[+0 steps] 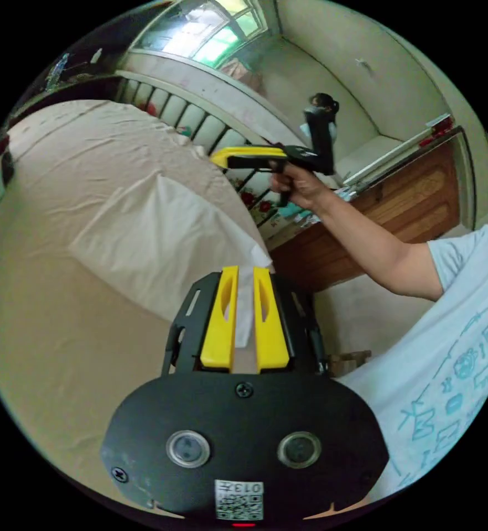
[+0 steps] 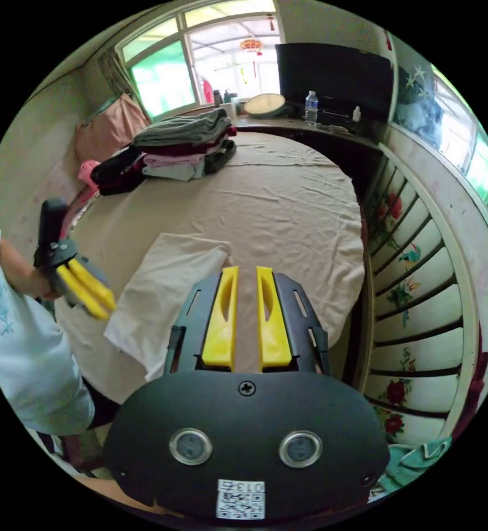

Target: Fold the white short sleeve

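The white short-sleeve garment (image 1: 155, 238) lies folded into a flat rectangle near the edge of the beige bed (image 1: 61, 332), with one corner hanging over that edge. My left gripper (image 1: 245, 269) hovers at the hanging corner with its jaws close together. White cloth shows through the slit behind them. In the right gripper view the left gripper (image 2: 107, 308) sits just off the side edge of the garment (image 2: 161, 287), apparently not holding it. My right gripper (image 2: 247, 269) is raised above the bed (image 2: 288, 210), jaws together with nothing between them. A hand holds it up in the air (image 1: 216, 159).
A stack of folded clothes (image 2: 183, 144) sits at the bed's far end by the window. A slatted painted headboard (image 2: 410, 287) runs along one side. A wooden cabinet (image 1: 410, 204) stands beyond the bed corner. The person's light shirt (image 1: 454, 343) is close by.
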Action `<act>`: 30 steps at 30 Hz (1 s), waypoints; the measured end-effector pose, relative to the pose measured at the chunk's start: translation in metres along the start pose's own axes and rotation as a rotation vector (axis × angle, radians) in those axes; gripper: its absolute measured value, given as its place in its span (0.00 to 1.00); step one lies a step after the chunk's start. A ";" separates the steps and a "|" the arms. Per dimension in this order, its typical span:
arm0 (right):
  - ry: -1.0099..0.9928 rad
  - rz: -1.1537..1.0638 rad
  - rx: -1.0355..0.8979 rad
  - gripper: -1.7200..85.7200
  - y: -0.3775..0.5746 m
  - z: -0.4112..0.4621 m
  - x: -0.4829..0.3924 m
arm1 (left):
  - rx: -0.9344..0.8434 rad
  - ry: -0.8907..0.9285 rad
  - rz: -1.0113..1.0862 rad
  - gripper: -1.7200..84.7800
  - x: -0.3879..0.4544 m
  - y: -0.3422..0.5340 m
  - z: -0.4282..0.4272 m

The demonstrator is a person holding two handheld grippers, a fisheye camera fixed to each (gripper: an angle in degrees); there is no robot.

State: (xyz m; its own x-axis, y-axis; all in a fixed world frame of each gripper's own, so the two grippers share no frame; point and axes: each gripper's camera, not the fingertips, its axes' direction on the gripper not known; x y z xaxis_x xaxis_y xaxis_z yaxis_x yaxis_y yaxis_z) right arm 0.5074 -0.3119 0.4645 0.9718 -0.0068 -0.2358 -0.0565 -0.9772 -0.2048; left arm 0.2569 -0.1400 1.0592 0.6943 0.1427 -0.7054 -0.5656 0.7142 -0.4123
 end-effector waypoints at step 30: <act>-0.146 0.407 -0.099 0.13 0.147 0.004 -0.011 | 0.074 -0.117 -0.356 0.09 -0.144 -0.032 -0.080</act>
State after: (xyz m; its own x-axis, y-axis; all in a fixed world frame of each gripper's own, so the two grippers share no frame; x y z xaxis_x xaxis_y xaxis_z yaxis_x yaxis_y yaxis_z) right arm 0.4873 -0.4548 0.4334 0.8318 -0.3722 -0.4119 -0.3987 -0.9168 0.0232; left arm 0.1395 -0.2380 1.1278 0.8902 -0.0492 -0.4530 -0.2488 0.7804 -0.5737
